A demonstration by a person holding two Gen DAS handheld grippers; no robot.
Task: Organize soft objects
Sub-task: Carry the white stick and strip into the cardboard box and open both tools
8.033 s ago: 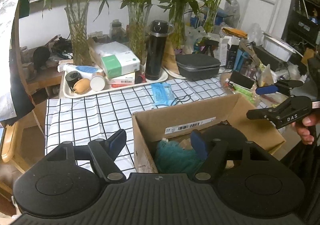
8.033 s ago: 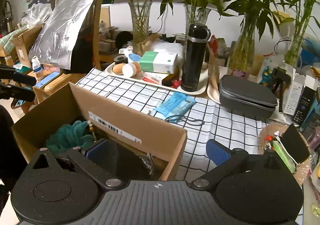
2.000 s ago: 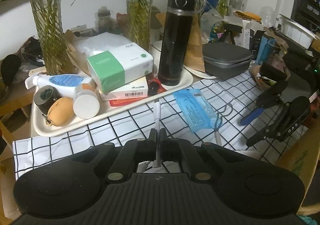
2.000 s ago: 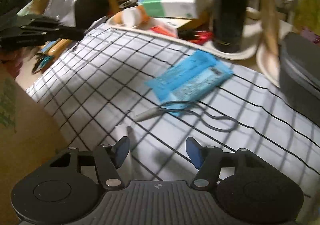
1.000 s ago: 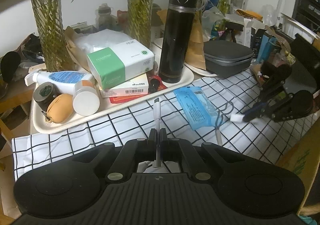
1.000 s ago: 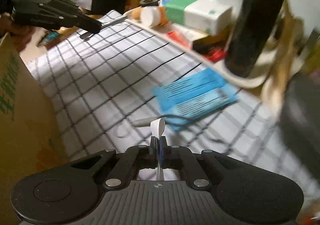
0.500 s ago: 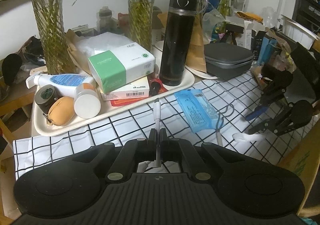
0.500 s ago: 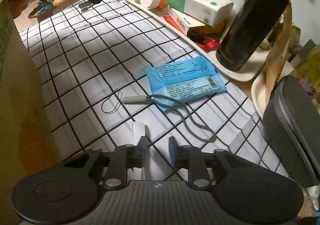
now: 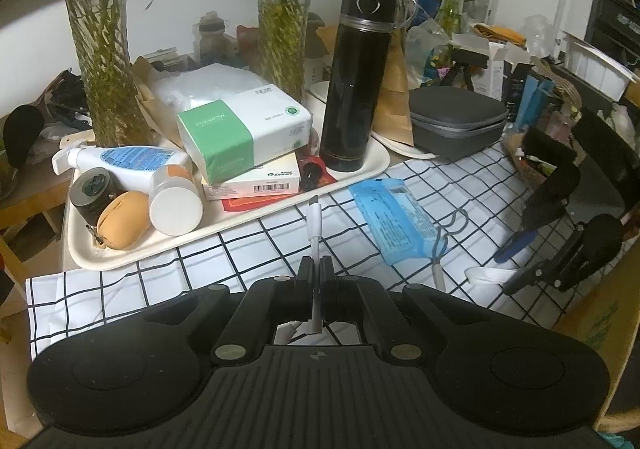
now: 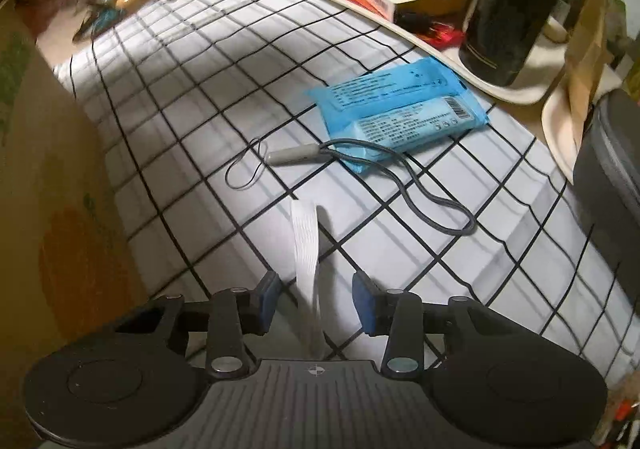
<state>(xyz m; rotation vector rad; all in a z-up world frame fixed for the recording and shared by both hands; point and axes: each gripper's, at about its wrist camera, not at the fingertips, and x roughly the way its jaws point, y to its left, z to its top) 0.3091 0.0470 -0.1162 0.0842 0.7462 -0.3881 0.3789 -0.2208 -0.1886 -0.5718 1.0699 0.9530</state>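
Ribbon (image 10: 306,249), white and flat, lies on my checked cloth (image 10: 192,97) between the right gripper (image 10: 316,301) jaws, which have just been opening off it; my left gripper (image 9: 316,277) pinches a white cable (image 9: 314,225).

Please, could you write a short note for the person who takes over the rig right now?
Left claw: shut on the white cable, over the checked cloth.
Right claw: jaws have just been opening; the white strap lies between them, not pressed.
Grey cord and blue packet lie on the cloth; cardboard box at its edge.
Done: strap released.
Left: probably sorting cable, strap and cord; the box's inside is hidden.
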